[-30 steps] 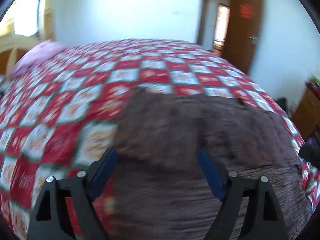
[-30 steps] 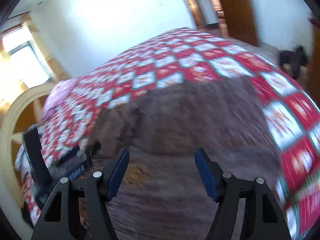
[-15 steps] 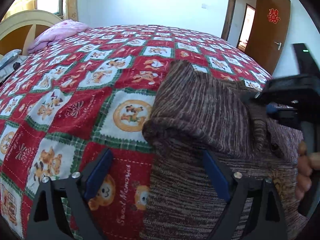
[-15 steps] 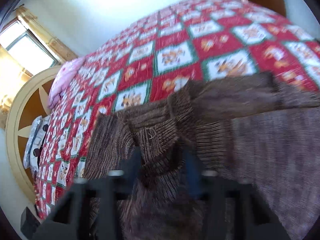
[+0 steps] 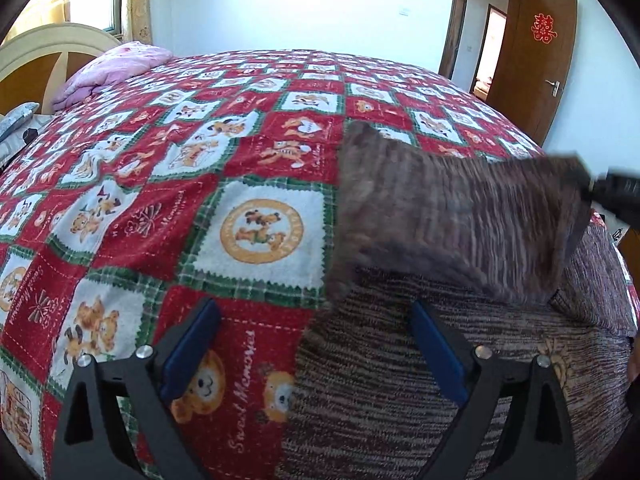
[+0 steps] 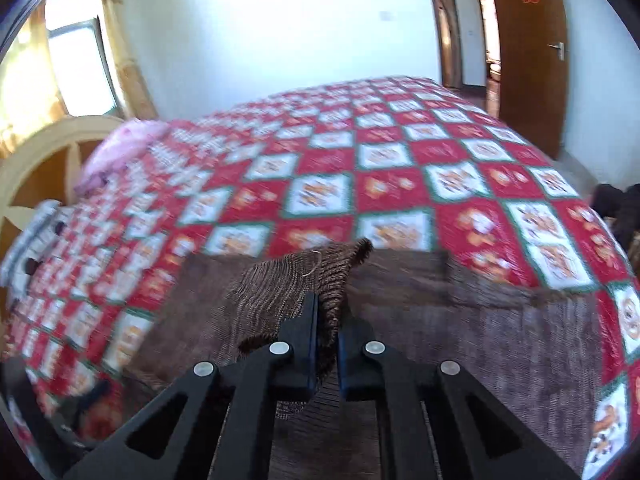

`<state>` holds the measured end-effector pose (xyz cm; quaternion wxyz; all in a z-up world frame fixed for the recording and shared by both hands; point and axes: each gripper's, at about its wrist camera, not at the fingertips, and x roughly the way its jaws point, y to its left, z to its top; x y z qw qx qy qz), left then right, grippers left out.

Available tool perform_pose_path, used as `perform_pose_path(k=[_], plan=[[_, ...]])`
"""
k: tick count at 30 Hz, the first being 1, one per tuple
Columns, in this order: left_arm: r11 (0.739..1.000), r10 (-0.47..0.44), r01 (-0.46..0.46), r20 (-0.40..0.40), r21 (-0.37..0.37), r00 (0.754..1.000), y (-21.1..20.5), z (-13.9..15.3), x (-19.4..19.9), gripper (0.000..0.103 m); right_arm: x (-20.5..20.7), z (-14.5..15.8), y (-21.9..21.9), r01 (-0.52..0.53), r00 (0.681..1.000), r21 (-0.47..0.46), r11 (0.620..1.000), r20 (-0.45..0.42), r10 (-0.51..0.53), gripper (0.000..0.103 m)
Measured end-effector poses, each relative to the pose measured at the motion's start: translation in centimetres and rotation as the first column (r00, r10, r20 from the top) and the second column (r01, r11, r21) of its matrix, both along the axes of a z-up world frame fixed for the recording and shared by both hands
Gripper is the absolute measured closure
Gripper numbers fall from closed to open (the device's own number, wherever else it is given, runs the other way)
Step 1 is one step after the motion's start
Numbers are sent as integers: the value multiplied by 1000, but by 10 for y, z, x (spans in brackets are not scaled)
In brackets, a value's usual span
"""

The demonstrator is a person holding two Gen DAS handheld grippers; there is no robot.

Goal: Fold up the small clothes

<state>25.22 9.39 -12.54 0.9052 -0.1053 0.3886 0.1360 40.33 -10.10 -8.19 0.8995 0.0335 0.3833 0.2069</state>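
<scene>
Nearest to me, my right claw (image 6: 328, 336) is clamping a bunched fold of the brown sweater (image 6: 460, 340) between its blue pads; the jaws have just been closing and are now pressed together on the knit. The pinched corner is sticking up past the fingertips in a ribbed peak, lifted off the rest of the garment, which is lying flat on the bed (image 6: 328, 160) beneath and to either side of the claw.

My left claw (image 5: 314, 344) is standing wide apart, its jaws having just been opening, and gripping nothing. It is hovering over the sweater's near left edge: the left blue pad (image 5: 192, 350) is sitting over the red and white quilt (image 5: 256, 232), the right pad over the striped knit, so the sweater's edge is running up between the two fingers. Just beyond the fingertips, a flap of the sweater (image 5: 452, 224) is hanging in the air, blurred, stretched toward the right, where the black tip of the other claw is holding it at the frame's edge.

Farther back, the quilt is covering the whole bed. A pink blanket (image 5: 116, 68) is lying bunched by the cream headboard (image 5: 52, 40) on the far left. On the far right, a brown door (image 5: 536, 56) with a red paper cutting is standing open.
</scene>
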Motion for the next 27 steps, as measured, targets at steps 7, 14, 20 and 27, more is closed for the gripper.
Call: perform_pose_path(k=[7,14,20,27], plan=[[1000,-3,3,2,-3,1000,0,-1,1,4,-4,-18,-44,150,987,51,987,-71,-146,87],[1000,-3,3,-3,12,1000,-1,-2,1,3,-14,-2,4,-55,997,53,997,-46,58,87],[1000,-11,11,3,-3,1000,0,-1,0,1,-8,-33,16,-142,961,142,980,-217,171,87],[1000,-11,11,4,-3,1000,0,-1,0,1,-55,-38,-24,-180,942,46,982,-278,186,77]])
